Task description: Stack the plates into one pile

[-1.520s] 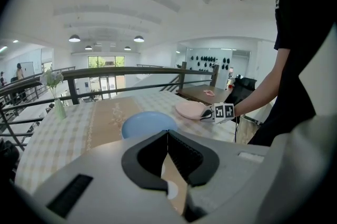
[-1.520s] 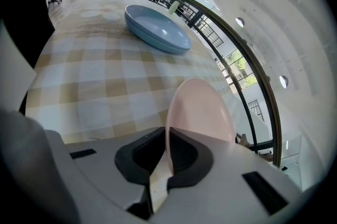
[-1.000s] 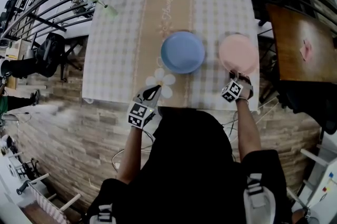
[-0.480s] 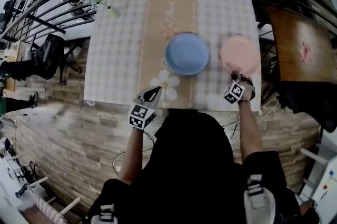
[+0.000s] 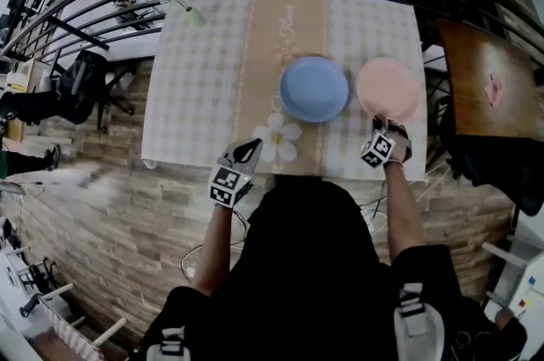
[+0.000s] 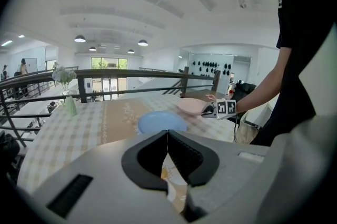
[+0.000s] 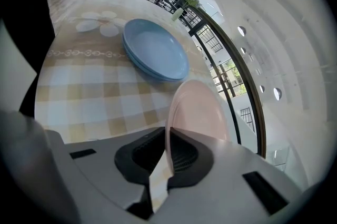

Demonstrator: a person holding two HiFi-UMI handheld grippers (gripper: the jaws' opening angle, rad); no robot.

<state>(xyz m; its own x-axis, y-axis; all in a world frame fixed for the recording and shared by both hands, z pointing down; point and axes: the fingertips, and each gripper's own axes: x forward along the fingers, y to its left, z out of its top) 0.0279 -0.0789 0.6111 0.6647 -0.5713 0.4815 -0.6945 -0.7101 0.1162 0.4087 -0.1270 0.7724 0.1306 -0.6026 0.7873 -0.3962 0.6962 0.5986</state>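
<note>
The right gripper (image 5: 380, 130) has its jaws pinched nearly together on the near rim of the pink plate (image 5: 387, 87), which juts away from it toward twelve o'clock and looks tipped up off the checked table (image 5: 204, 96). The blue plate (image 5: 314, 89) sits flat just beside it at nine o'clock, roughly ten o'clock from that claw, so I'd judge the carry runs sideways to the left. The left gripper (image 5: 246, 150) hangs at the table's near edge, jaws together on nothing, farther from both plates.
</note>
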